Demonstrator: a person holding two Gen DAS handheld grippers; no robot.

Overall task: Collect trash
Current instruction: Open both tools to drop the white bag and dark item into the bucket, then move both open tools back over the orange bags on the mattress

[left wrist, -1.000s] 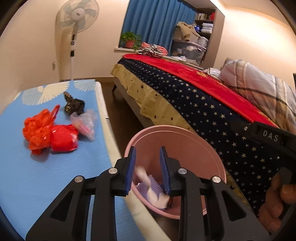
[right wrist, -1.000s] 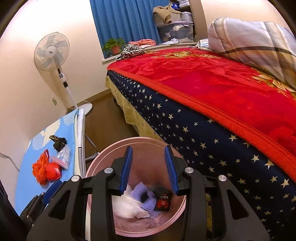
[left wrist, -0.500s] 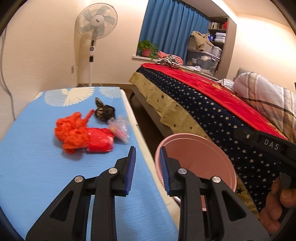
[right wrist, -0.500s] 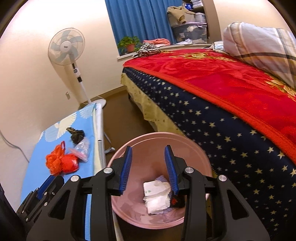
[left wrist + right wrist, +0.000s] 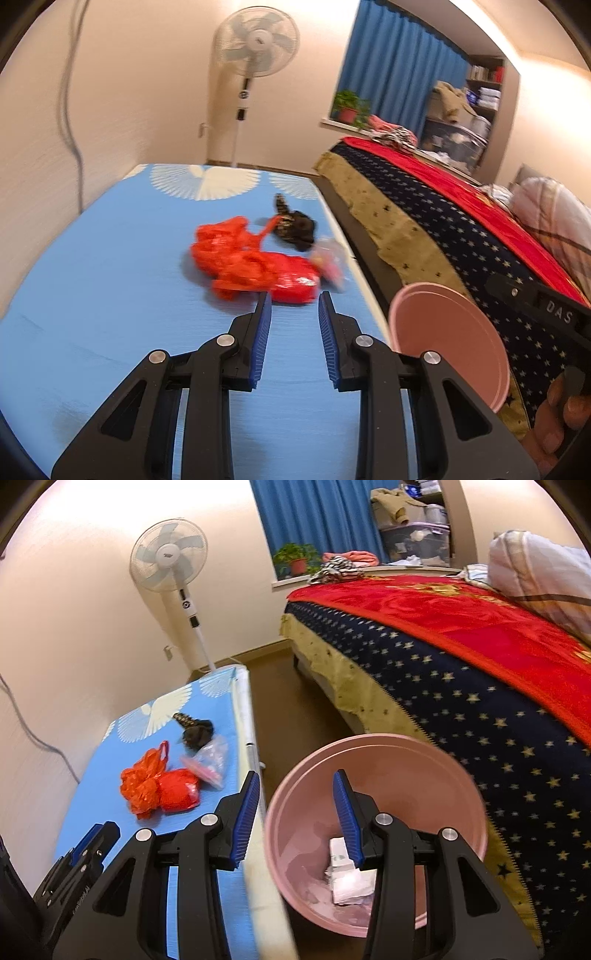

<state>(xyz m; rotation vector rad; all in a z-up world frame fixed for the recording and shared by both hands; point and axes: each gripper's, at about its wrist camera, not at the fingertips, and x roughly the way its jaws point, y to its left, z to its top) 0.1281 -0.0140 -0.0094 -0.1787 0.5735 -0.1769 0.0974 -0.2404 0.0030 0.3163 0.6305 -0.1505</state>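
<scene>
Three trash items lie on the blue mat (image 5: 110, 295) beside one pink bin (image 5: 373, 775): red bag (image 5: 255, 264), clear bag (image 5: 330, 262), black wrapper (image 5: 295, 225). Left gripper (image 5: 294, 314) and right gripper (image 5: 295, 794) gape, empty. Only the right view shows white paper (image 5: 345, 875) inside the bin.

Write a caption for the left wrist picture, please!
Open left gripper points at crumpled red plastic bag on blue patterned mat, beside pink round bin.

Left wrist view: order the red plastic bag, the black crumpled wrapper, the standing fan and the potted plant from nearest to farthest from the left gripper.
From the left gripper, jaws open:
1. Red plastic bag, just ahead on the blue table.
2. Black crumpled wrapper, behind the bag, slightly right.
3. Standing fan, past the table's far end, by the wall.
4. Potted plant, far right on the window sill.
</scene>
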